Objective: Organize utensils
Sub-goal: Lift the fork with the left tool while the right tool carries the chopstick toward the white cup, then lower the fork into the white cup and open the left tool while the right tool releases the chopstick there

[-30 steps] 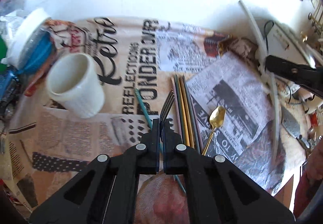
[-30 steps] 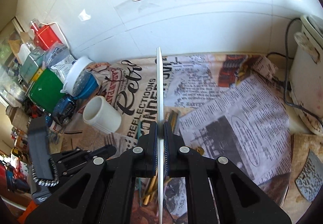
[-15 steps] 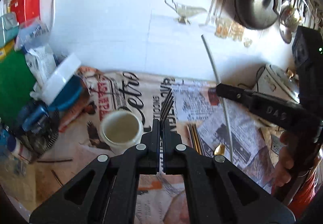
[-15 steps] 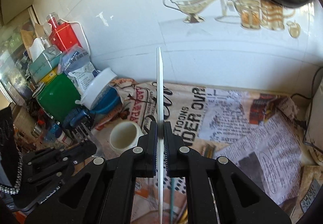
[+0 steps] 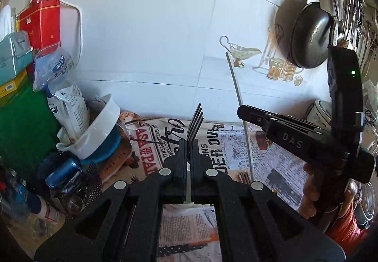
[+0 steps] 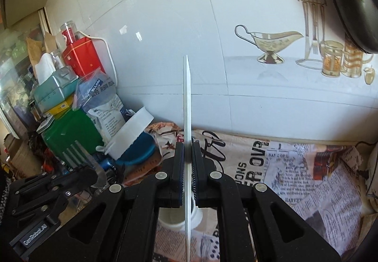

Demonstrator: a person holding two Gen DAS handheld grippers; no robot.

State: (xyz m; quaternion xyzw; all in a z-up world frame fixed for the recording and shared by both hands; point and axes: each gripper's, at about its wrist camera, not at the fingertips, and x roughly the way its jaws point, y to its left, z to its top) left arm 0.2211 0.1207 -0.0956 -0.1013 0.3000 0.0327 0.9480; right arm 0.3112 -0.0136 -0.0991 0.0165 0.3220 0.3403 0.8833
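My left gripper is shut on a dark fork whose tines stick up past the jaws. My right gripper is shut on a long white flat utensil, seen edge-on and standing upright. Both are held in the air above the newspaper-covered counter. A white cup stands just under the right gripper, mostly hidden by its fingers. In the left wrist view the right gripper comes in from the right with the white utensil. In the right wrist view the left gripper and the fork sit at lower left. A few chopsticks lie on the paper.
Clutter crowds the counter's left side: a green box, a red tin, paper bags and a white lid on a blue tub. A black pan hangs on the tiled wall at right. A hand holds the right gripper.
Both grippers have risen and swung left with the fork and the white utensil still held. The cup has slid from the left of view to beneath the grippers; more wall shows.
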